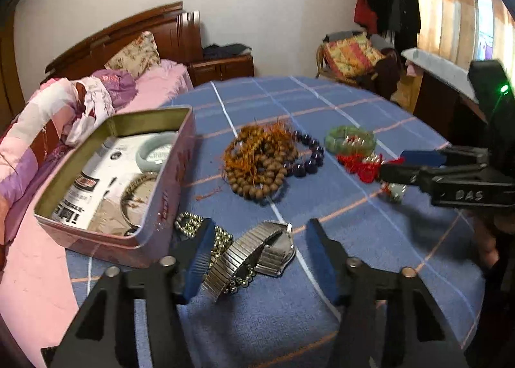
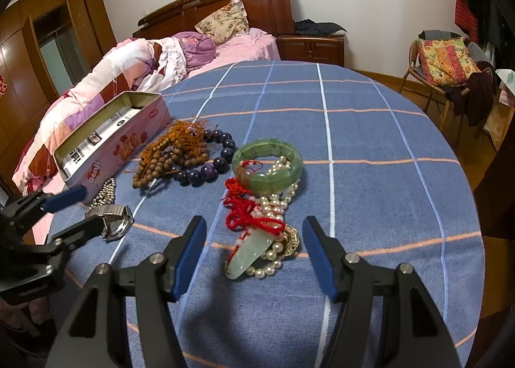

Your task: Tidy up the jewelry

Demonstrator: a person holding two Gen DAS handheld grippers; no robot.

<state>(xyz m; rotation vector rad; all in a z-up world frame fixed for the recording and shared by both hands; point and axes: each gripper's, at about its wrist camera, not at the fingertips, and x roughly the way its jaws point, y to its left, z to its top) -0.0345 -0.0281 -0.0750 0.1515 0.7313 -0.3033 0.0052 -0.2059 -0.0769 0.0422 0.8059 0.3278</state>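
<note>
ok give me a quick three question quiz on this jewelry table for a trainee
1. True or false: the tin is open.
2. What lies between the left gripper fingers? A) watch B) green bangle C) purple beads
3. Fill in: the jade pendant is tied with a ___ cord.

Key
1. True; a pale bangle lies inside.
2. A, the watch. The pads are not pressing it.
3. Red. It lies on the pearls, between the right gripper fingers, which are open.

Left gripper (image 1: 257, 252) jaws apart, angled downward; right gripper (image 2: 254, 252) jaws apart, angled downward, gripping nothing
</note>
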